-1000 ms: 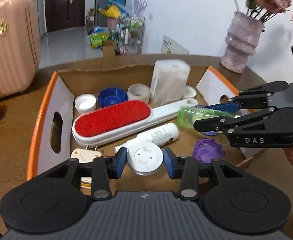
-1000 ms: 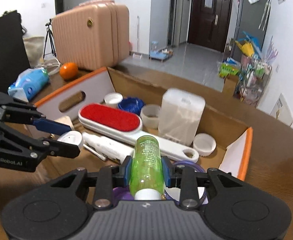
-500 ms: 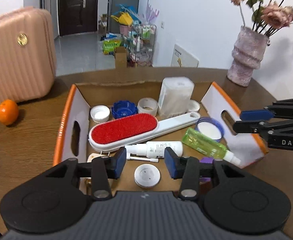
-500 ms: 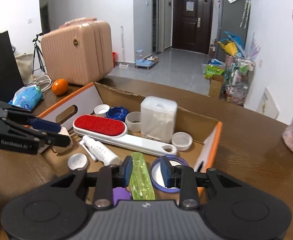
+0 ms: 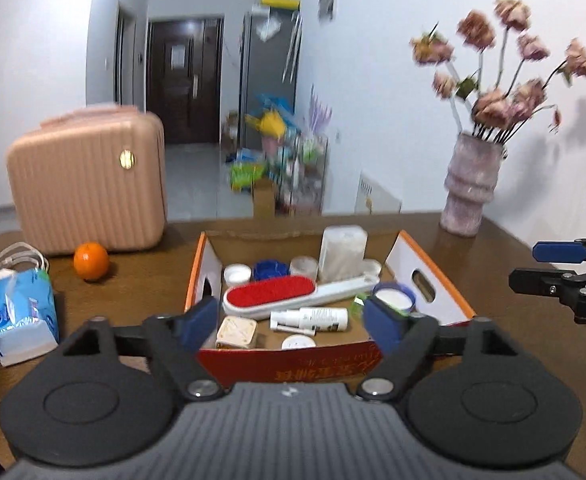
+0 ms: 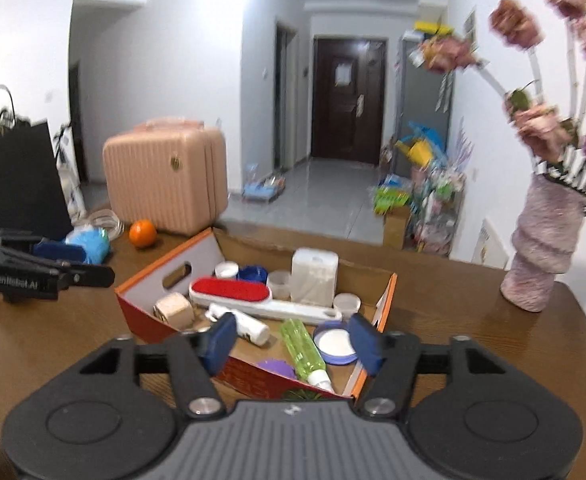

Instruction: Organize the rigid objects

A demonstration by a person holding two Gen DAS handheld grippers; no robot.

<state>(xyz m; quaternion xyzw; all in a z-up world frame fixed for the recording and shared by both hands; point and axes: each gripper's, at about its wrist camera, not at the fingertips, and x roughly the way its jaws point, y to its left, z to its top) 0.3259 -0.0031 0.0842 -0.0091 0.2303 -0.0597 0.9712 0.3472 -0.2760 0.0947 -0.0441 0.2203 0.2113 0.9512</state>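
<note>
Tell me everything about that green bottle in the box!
The green bottle is see-through, bright green plastic with a white cap end. It lies on its side in the cardboard box, cap pointing toward the near corner. It rests beside a round white lid with a purple rim, close enough that they seem to touch, and near a purple lid. No gripper holds it; the right gripper hangs open in front of it.

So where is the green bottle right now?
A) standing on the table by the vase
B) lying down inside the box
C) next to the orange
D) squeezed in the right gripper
B: the green bottle lies on its side inside the box, and the right gripper is open and empty above it.
</note>
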